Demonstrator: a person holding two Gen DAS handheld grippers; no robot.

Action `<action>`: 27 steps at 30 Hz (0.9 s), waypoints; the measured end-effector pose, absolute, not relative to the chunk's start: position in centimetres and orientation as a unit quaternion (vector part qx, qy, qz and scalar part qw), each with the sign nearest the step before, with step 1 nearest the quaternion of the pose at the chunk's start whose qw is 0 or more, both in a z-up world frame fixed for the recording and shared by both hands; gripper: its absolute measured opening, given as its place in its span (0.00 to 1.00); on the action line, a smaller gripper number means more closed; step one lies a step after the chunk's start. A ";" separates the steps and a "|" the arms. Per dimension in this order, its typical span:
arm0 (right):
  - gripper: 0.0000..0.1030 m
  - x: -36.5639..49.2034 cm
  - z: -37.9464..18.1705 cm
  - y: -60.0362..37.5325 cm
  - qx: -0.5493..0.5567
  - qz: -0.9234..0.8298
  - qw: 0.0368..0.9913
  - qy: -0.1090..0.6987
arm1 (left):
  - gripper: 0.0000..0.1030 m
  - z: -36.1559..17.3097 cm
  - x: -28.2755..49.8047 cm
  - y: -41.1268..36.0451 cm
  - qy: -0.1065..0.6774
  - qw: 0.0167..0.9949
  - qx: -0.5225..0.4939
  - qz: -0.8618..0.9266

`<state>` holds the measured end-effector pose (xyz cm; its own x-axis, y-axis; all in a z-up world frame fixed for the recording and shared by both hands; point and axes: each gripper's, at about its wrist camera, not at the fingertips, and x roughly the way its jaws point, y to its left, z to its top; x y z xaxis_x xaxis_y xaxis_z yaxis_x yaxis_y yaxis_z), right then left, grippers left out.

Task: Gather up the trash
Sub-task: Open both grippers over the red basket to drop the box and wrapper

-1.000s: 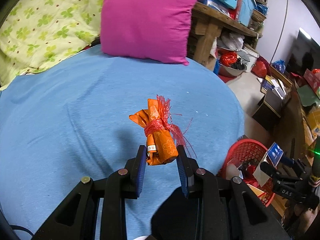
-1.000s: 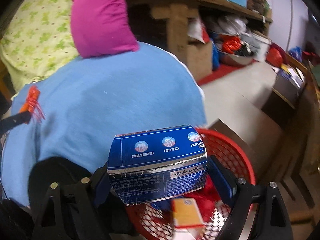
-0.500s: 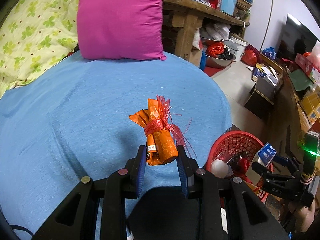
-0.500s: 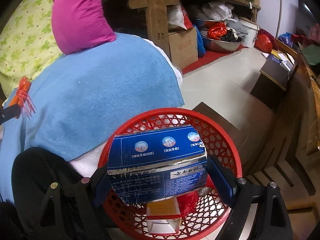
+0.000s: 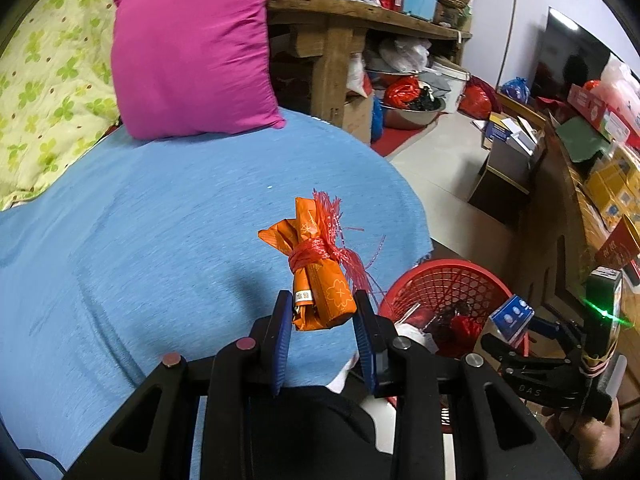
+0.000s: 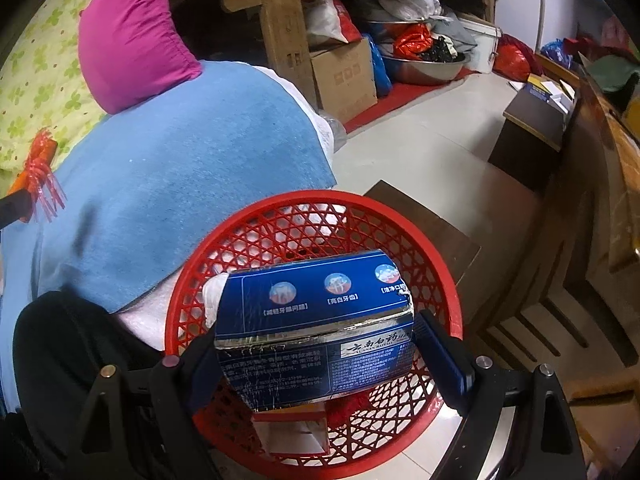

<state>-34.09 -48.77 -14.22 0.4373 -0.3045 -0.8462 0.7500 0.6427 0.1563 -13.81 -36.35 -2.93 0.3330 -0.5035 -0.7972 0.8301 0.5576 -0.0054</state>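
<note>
Between the blue pads of the left gripper (image 5: 323, 326), pinched at its lower end, an orange wrapped bundle (image 5: 316, 272) tied with red string, raised above the near right edge of the blue blanket (image 5: 140, 216). Just right of it and lower, on the floor, a red mesh basket (image 5: 444, 280) with scraps inside. Over that basket, the right gripper (image 6: 320, 354), clamped on a blue toothpaste box (image 6: 316, 332) held above the rim (image 6: 304, 200); under the box, an orange-and-white carton (image 6: 296, 428) lying in the basket. Farther off, a magenta pillow (image 5: 192, 48) at the blanket's far edge, a cluttered wooden shelf (image 5: 360, 20) beyond, a cardboard box (image 6: 344, 80) beneath.
</note>
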 end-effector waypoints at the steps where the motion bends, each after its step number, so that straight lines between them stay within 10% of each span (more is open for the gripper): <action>1: 0.87 -34.2 -14.3 -48.8 0.269 -0.328 0.804 0.417 | 0.31 -2.9 -14.0 -36.6 0.394 0.789 0.208 -0.424; 5: 1.00 -34.6 -14.8 -49.2 0.280 -0.329 0.798 0.421 | 0.31 -3.0 -14.9 -37.6 0.394 0.781 0.213 -0.435; 27: 1.00 -39.5 -9.8 -51.5 0.281 -0.394 0.815 0.320 | 0.31 -8.5 -20.6 -44.6 0.445 0.695 0.264 -0.499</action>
